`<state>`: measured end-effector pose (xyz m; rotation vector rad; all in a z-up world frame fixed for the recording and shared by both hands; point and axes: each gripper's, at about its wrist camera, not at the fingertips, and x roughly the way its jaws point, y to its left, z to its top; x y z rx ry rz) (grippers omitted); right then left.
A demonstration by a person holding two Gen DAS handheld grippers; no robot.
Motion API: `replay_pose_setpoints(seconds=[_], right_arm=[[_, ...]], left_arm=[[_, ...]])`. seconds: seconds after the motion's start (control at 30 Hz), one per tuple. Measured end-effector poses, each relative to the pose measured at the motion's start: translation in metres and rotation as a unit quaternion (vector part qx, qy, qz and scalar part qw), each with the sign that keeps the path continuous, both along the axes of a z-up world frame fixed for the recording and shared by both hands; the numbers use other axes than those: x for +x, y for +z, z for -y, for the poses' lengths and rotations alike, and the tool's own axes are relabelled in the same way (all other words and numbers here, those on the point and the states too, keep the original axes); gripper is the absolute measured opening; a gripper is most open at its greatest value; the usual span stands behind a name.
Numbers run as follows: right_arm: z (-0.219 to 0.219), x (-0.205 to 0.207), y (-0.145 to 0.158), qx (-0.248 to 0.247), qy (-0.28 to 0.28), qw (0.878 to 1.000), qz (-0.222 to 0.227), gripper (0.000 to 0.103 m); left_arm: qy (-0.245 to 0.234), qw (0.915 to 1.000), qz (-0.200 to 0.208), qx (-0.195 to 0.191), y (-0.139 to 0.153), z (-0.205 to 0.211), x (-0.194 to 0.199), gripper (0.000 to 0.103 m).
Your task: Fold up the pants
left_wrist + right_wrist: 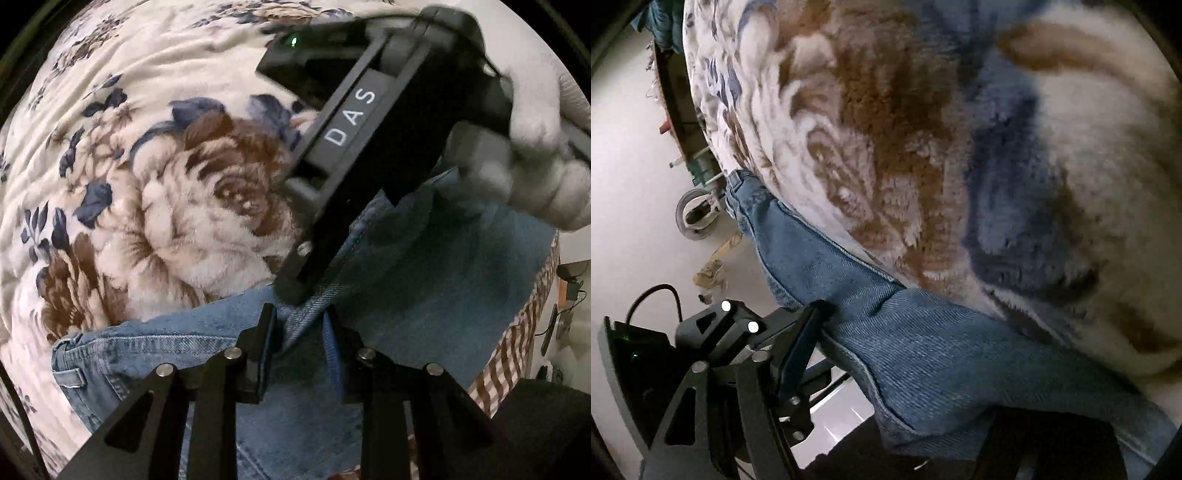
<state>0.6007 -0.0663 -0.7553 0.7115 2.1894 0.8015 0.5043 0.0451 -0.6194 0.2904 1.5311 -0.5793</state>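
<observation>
Blue denim pants (424,280) lie on a fluffy floral blanket (147,155). In the left wrist view my left gripper (301,317) is shut on a ridge of denim at the pants' edge. The right gripper (295,288), held in a white-gloved hand (535,173), comes down from the upper right, its tip on the same denim just ahead of my left fingers; whether it grips is hidden there. In the right wrist view the pants (923,350) fill the lower middle and hide my right gripper's fingertips. The left gripper (816,314) shows at lower left, pinching the denim edge.
The blanket (960,147) covers a bed with a brown checked sheet (517,332) at its right edge. Beyond the bed is a pale floor (628,184) with a wheel (696,214), scraps and furniture legs. Cables and devices sit at the far right of the left wrist view.
</observation>
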Motion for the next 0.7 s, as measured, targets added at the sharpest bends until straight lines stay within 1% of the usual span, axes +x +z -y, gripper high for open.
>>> replay_pose_setpoints(seconds=[0.07, 0.1, 0.13, 0.17, 0.2, 0.23, 0.27, 0.3, 0.33, 0.37, 0.4, 0.47, 0.5, 0.53, 0.57, 0.6, 0.63, 0.7], right_arm=[[0.016, 0.005, 0.006, 0.008, -0.045, 0.999, -0.006, 0.02], [0.029, 0.007, 0.011, 0.014, -0.07, 0.997, -0.002, 0.017], [0.037, 0.009, 0.015, 0.018, -0.086, 0.996, 0.003, 0.017], [0.045, 0.008, 0.017, 0.028, -0.102, 0.994, 0.006, 0.017], [0.051, 0.006, 0.015, 0.045, -0.115, 0.992, 0.003, 0.017], [0.052, 0.002, 0.009, 0.06, -0.123, 0.991, -0.01, 0.017], [0.053, -0.001, 0.004, 0.063, -0.125, 0.99, -0.019, 0.017], [0.05, -0.004, -0.002, 0.062, -0.123, 0.99, -0.027, 0.019], [0.043, -0.006, -0.008, 0.064, -0.117, 0.991, -0.032, 0.024], [0.035, -0.009, -0.011, 0.067, -0.11, 0.991, -0.033, 0.034], [0.026, -0.011, -0.013, 0.071, -0.098, 0.992, -0.03, 0.041], [0.013, -0.012, -0.01, 0.06, -0.072, 0.996, -0.015, 0.041], [0.012, -0.005, -0.004, 0.044, -0.074, 0.996, -0.006, 0.028], [0.015, -0.003, 0.0, 0.036, -0.088, 0.995, 0.004, 0.019], [0.024, 0.005, 0.007, 0.029, -0.107, 0.994, 0.008, 0.018], [0.033, 0.011, 0.011, 0.021, -0.129, 0.991, 0.008, 0.018], [0.039, 0.013, 0.014, 0.014, -0.139, 0.99, 0.014, 0.018], [0.046, 0.011, 0.018, 0.015, -0.144, 0.989, 0.027, 0.019]], left_arm=[[0.008, 0.9999, 0.006, -0.006, 0.002, -0.003, -0.001, 0.022], [0.015, 0.9998, 0.01, -0.011, 0.005, -0.004, 0.0, 0.022], [0.025, 0.9994, 0.015, -0.017, 0.011, -0.007, 0.006, 0.022], [0.046, 0.9984, 0.019, -0.028, 0.017, -0.014, 0.009, 0.023], [0.07, 0.9965, 0.017, -0.042, 0.021, -0.023, 0.013, 0.023], [0.101, 0.9931, 0.017, -0.057, 0.026, -0.033, 0.015, 0.027], [0.138, 0.9878, 0.016, -0.07, 0.03, -0.046, 0.016, 0.031], [0.17, 0.982, 0.012, -0.081, 0.031, -0.059, 0.015, 0.032], [0.199, 0.9764, 0.009, -0.083, 0.03, -0.071, 0.014, 0.038], [0.236, 0.9682, 0.003, -0.082, 0.026, -0.086, 0.01, 0.043], [0.254, 0.9635, -0.005, -0.084, 0.023, -0.093, 0.009, 0.043], [0.302, 0.95, -0.025, -0.075, 0.011, -0.113, -0.002, 0.043], [0.323, 0.9432, -0.035, -0.07, 0.004, -0.122, -0.011, 0.043], [0.34, 0.9376, -0.045, -0.059, -0.005, -0.133, -0.018, 0.043], [0.349, 0.9344, -0.049, -0.055, -0.008, -0.139, -0.026, 0.043], [0.357, 0.9304, -0.054, -0.063, -0.013, -0.146, -0.032, 0.043], [0.363, 0.9281, -0.057, -0.058, -0.015, -0.151, -0.035, 0.043], [0.376, 0.922, -0.063, -0.071, -0.013, -0.157, -0.039, 0.043]])
